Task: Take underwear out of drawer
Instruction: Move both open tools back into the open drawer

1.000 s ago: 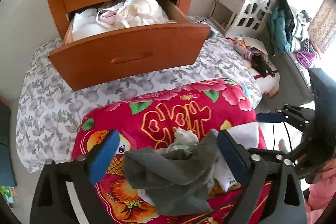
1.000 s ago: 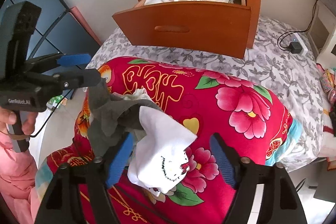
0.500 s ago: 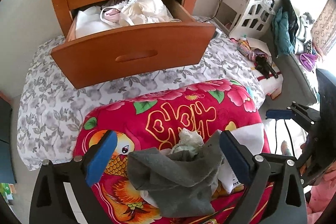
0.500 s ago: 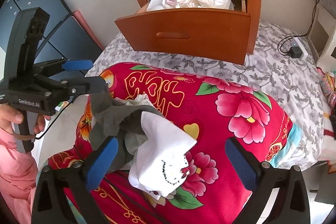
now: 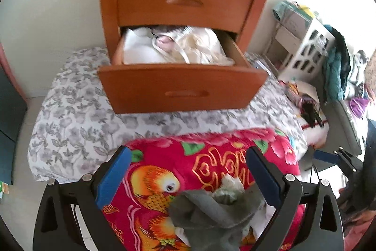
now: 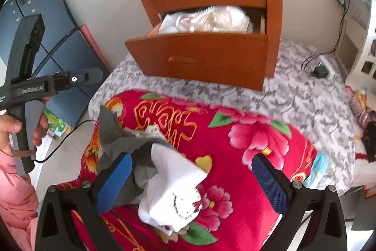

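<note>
Now underwear (image 6: 171, 187) lies on blanket (image 6: 253, 157); right gripper (image 6: 190, 182) fingers spread wide.

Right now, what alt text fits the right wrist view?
The open right gripper hovers over white underwear and grey underwear piled on a red floral blanket. Behind, a wooden nightstand's lower drawer stands open, full of pale garments.

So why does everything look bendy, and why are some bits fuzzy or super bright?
Both wrist views use fisheye lenses, so the nightstand bulges and the corners go black. In the left wrist view, the red blanket and grey garment are smeared by motion blur, and the right side glares white. In the right wrist view, the open drawer looks soft, while the white underwear is sharper.
</note>
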### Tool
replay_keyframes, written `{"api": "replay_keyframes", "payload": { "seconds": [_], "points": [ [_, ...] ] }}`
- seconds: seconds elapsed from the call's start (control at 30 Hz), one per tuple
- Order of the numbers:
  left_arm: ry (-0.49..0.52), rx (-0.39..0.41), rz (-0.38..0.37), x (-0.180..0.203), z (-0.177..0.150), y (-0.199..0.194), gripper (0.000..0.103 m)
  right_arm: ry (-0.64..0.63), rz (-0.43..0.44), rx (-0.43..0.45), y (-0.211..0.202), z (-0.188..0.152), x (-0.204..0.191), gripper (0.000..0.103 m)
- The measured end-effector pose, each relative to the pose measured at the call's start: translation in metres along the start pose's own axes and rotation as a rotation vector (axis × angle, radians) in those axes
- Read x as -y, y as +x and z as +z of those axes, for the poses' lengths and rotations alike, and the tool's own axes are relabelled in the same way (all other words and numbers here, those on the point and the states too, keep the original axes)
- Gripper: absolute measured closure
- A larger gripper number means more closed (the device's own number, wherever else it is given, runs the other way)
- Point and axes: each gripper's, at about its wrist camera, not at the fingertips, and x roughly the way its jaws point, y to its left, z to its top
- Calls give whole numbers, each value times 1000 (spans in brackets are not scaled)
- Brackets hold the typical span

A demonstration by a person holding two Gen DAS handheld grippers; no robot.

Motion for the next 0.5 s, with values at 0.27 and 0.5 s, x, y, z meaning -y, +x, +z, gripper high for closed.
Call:
{"api": "replay_keyframes", "payload": {
  "seconds": [0.27, 0.5],
  "points": [
    [-49, 144, 70, -19, 11, -13, 5, -16, 8, 125, -21, 12, -2, 0],
    [-60, 232, 104, -28, 15, -12, 5, -27, -19, 220, -34, 24, 4, 0]
  ]
}}
